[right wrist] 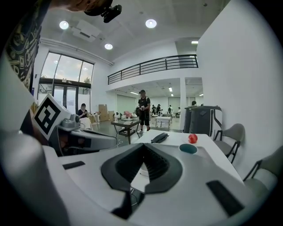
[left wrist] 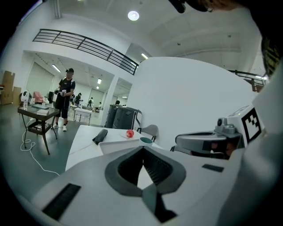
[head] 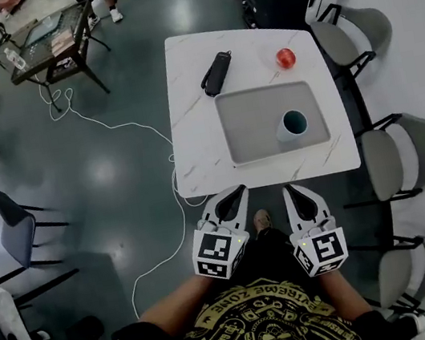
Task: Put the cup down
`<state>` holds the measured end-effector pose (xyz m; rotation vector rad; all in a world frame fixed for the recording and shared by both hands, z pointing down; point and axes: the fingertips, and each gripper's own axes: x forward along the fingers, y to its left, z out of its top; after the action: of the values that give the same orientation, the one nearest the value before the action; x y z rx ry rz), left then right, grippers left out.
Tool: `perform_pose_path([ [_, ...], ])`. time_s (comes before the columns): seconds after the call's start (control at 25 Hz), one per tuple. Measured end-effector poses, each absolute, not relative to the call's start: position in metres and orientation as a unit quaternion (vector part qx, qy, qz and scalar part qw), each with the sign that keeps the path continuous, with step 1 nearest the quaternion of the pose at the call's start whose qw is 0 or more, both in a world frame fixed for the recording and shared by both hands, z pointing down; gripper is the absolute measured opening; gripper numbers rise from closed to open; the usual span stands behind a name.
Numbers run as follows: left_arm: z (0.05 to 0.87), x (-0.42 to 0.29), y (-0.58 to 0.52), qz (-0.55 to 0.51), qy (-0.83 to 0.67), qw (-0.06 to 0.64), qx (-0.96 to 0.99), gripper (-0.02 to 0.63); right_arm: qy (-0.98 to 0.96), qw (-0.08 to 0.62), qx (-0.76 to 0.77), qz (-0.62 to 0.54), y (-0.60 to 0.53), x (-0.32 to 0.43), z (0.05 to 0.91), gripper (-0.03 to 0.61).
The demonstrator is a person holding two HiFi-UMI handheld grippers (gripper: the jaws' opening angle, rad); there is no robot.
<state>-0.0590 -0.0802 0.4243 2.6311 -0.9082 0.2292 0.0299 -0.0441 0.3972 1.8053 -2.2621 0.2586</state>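
A white cup (head: 292,125) with a teal inside stands upright on the grey tray (head: 249,122), near the tray's right side. Its rim also shows in the left gripper view as the cup (left wrist: 146,140) and in the right gripper view as the cup (right wrist: 188,148). My left gripper (head: 235,194) and right gripper (head: 294,191) are held side by side in front of the table's near edge, well short of the cup. Both are shut with nothing between the jaws.
The white square table (head: 200,143) also carries a black case (head: 217,73) and a red apple (head: 285,58). Grey chairs (head: 393,157) line its right side. A white cable (head: 120,128) runs over the floor at the left, where a dark side table (head: 51,40) stands.
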Motion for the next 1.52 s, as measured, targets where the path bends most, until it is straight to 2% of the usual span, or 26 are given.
perform_pose_path([
  [0.4, 0.417, -0.052, -0.053, 0.089, -0.367, 0.168, 0.911, 0.009, -0.809, 0.106, 0.574, 0.071, -0.022, 0.038, 0.392, 0.006],
  [1.0, 0.426, -0.004, 0.049, 0.138, -0.467, 0.174, 0.856, 0.009, -0.869, 0.081, 0.481, 0.09, 0.052, 0.099, 0.404, 0.006],
  [1.52, 0.418, -0.005, 0.093, 0.12, -0.482, 0.159, 0.853, 0.009, -0.887, 0.095, 0.444, 0.085, 0.094, 0.09, 0.401, 0.006],
])
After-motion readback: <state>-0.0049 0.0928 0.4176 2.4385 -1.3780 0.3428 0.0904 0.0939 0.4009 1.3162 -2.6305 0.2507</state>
